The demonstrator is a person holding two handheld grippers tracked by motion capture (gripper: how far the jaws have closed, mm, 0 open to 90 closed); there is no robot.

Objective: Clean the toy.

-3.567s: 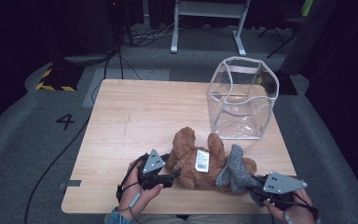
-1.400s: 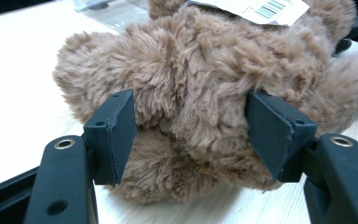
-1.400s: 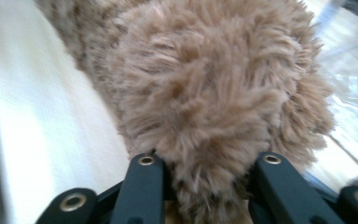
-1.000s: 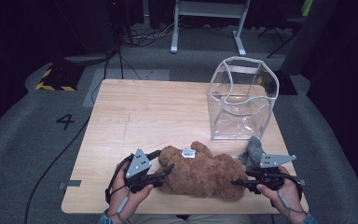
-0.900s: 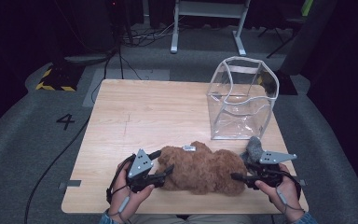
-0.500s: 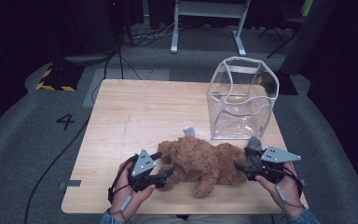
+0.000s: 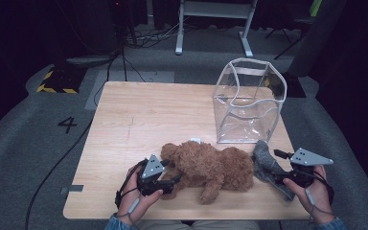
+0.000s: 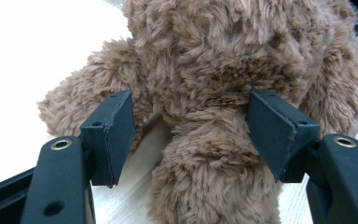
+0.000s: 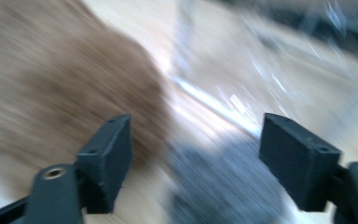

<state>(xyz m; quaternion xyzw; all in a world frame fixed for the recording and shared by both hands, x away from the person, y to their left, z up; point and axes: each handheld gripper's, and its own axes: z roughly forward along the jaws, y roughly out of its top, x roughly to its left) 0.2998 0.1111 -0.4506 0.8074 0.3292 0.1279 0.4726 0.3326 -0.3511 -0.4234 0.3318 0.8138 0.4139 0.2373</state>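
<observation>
A brown teddy bear [image 7: 211, 165] lies on the wooden table [image 7: 148, 115] near its front edge. My left gripper [image 7: 171, 180] is at the bear's left end. In the left gripper view its jaws [image 8: 189, 121] straddle a furry limb [image 8: 214, 186]. The right pad touches the fur and a gap shows beside the left pad. A grey cloth piece [image 7: 266, 163] lies just right of the bear. My right gripper [image 7: 280, 178] is at the cloth's right side. Its jaws [image 9: 196, 140] have just been opening, and the blurred grey cloth [image 9: 223, 186] lies low between them, unpressed.
A clear plastic bag [image 7: 249, 100] stands open at the back right of the table, just behind the cloth. A small white tag [image 7: 195, 141] pokes out behind the bear. The table's right edge is close to my right hand.
My right gripper has pulled away to the right and its jaws have spread. The grey cloth now lies apart from the bear. The bear has settled flatter. My left gripper has hardly moved.
</observation>
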